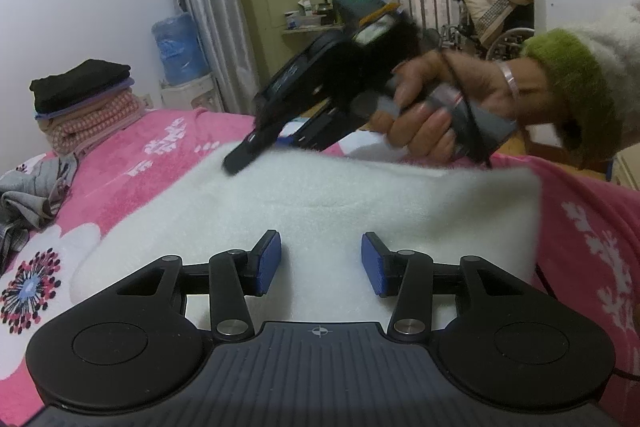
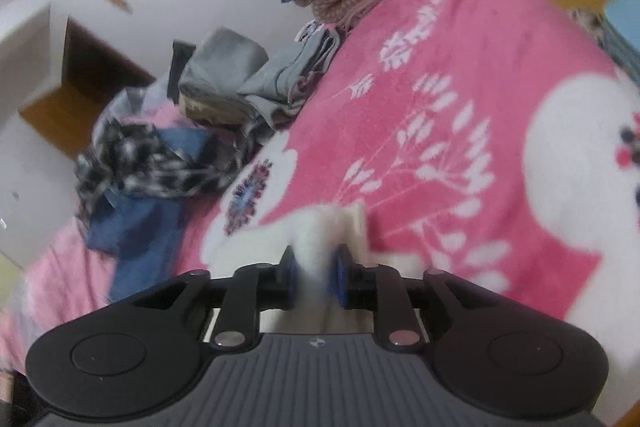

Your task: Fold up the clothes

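We hold our left gripper open above the white garment; our right gripper pinches a fold of it between its 2 fingers.

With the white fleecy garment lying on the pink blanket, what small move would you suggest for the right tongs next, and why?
Probably carry the pinched edge across the white fleecy garment to fold it. The right tongs look shut on a bunch of that fabric, while the left tongs hover open above it, gripping nothing. The garment lies fairly flat on the pink blanket, so a fold-over seems ready.

Black grippers, blue pads; green-cuffed white sleeve.
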{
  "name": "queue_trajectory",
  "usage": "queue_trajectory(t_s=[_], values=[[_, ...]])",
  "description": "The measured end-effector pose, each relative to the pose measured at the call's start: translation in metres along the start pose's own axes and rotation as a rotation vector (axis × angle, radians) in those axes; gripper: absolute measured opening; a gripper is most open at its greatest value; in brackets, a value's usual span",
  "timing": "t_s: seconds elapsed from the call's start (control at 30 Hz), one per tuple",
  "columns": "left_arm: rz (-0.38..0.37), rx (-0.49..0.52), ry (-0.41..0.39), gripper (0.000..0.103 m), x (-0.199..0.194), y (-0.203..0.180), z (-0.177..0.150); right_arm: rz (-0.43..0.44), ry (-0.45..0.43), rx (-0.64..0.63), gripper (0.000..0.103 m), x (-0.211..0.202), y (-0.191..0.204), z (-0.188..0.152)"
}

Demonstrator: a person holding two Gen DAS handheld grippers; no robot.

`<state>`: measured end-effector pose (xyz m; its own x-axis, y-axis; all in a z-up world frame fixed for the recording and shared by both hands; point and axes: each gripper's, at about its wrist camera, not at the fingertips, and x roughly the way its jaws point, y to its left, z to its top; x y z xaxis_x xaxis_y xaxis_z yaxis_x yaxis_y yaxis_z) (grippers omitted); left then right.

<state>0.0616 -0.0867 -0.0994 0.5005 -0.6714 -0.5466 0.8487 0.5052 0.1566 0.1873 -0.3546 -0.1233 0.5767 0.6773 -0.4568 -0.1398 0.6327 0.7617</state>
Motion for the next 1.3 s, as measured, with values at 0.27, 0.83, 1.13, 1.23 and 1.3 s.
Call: queue_trajectory(t_s=[0.27, 0.83, 1.13, 1.23, 1.3], values=[[-0.045, -0.008, 0.017, 0.045, -0.014, 0.003, 0.007, -0.067, -0.124, 0.107, 0.025, -0.119, 0.006, -0.051], [-0.071, 0.033, 0.100, 0.044, -0.078, -0.030, -0.023, -0.215, -0.076, -0.192, 0.007, -0.158, 0.105, -0.152], [-0.034, 0.067, 0.116, 0.044, -0.102, -0.035, -0.028, -0.478, 0.007, -0.357, 0.006, -0.128, 0.107, -0.162], [-0.032, 0.072, 0.119, 0.044, -0.109, -0.036, -0.033, -0.459, -0.020, -0.482, 0.006, -0.136, 0.139, -0.159], [-0.033, 0.075, 0.136, 0.044, -0.106, -0.039, -0.038, -0.408, -0.034, -0.564, 0.006, -0.138, 0.161, -0.159]])
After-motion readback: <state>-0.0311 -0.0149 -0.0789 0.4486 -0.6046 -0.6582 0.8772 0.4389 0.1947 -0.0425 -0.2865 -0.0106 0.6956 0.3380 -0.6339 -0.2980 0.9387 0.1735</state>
